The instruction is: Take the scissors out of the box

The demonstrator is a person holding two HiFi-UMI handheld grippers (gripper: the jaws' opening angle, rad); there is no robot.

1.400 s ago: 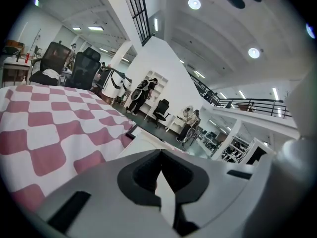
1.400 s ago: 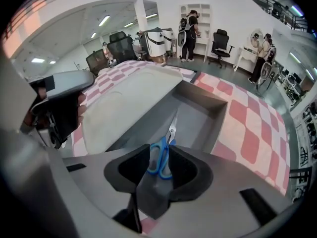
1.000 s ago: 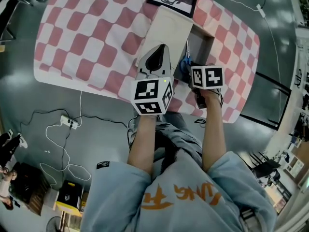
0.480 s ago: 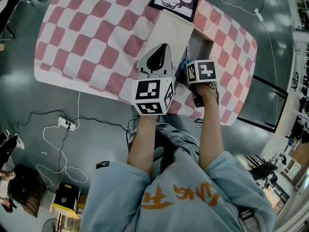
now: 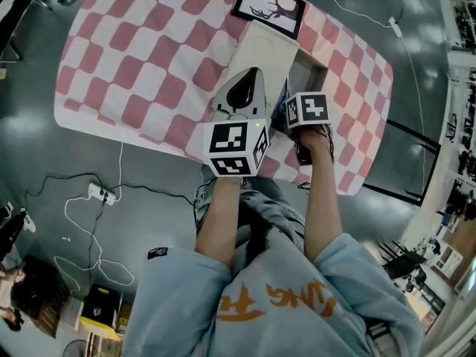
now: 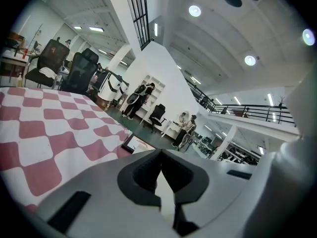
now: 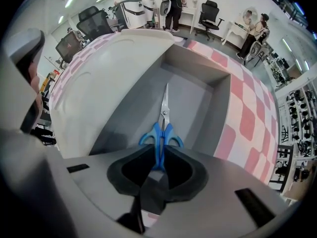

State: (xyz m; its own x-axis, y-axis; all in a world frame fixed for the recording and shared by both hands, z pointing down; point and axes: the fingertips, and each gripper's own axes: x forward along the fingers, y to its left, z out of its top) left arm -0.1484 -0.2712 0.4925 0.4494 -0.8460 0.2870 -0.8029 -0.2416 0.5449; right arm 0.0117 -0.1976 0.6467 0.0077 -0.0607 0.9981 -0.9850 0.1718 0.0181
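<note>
A red-and-white checked tablecloth point(image 5: 134, 58) covers the table. On it, the blue-handled steel scissors point(image 7: 162, 125) lie flat inside the open grey box point(image 7: 198, 95). The right gripper point(image 7: 159, 150) points down; its jaws have just been closing and now pinch the scissors' handle. The left gripper point(image 6: 161, 152), its jaws pressed together on nothing, is over the cream box lid point(image 7: 109, 73).

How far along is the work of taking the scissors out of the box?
Done: the box is open, its white lid folded back. In hand: the right gripper points down into it, and its tongs have just been closing on the blue handles of the scissors. Remaining: they lie flat on the box's grey floor; lifting them out is not yet done.
</note>
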